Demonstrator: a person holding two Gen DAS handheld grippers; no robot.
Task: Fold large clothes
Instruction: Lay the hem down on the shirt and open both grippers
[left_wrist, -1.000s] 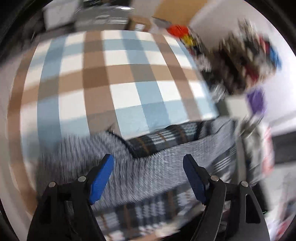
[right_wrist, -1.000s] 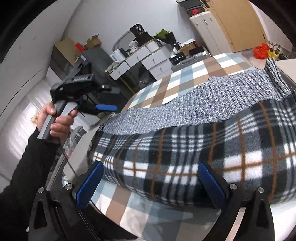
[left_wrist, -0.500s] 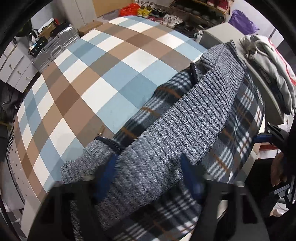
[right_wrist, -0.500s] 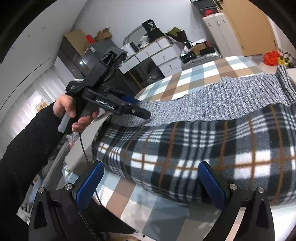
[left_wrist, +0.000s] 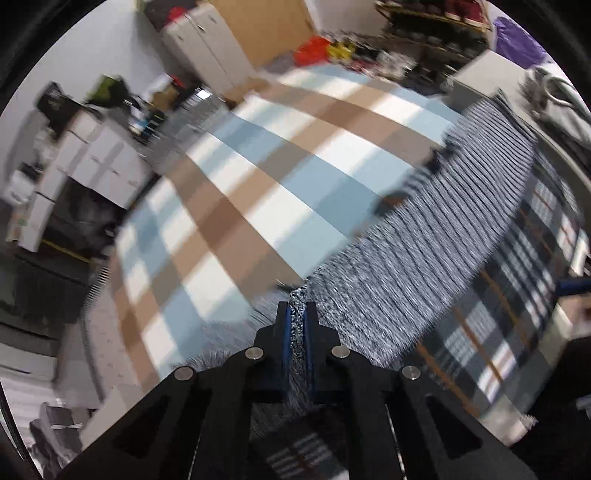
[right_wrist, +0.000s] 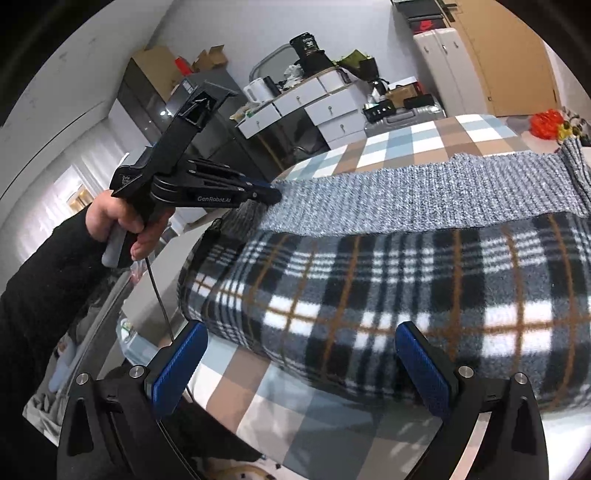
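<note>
A large garment is spread over a table covered by a checked cloth (left_wrist: 258, 206) of blue, brown and white squares. The garment has two visible parts: a grey knitted layer (right_wrist: 424, 195) lying on top along the far side, and a thick plaid fleece layer (right_wrist: 388, 295) in black, white and brown nearer the right wrist camera, hanging slightly over the table edge.

The left tool (left_wrist: 296, 321) is clamped on a corner of the grey knitted layer, a strip of knit being pinched between its blue pads. From the right wrist view, this tool (right_wrist: 271, 194) is seen held by a hand (right_wrist: 122, 229) in a black sleeve at the left end of the garment.

The right tool (right_wrist: 295, 365) is spread wide, with nothing between its blue pads, and is held just beside the near edge of the plaid fleece.

White drawers (right_wrist: 321, 107) and a wooden door (right_wrist: 506, 55) are seen in the background.
</note>
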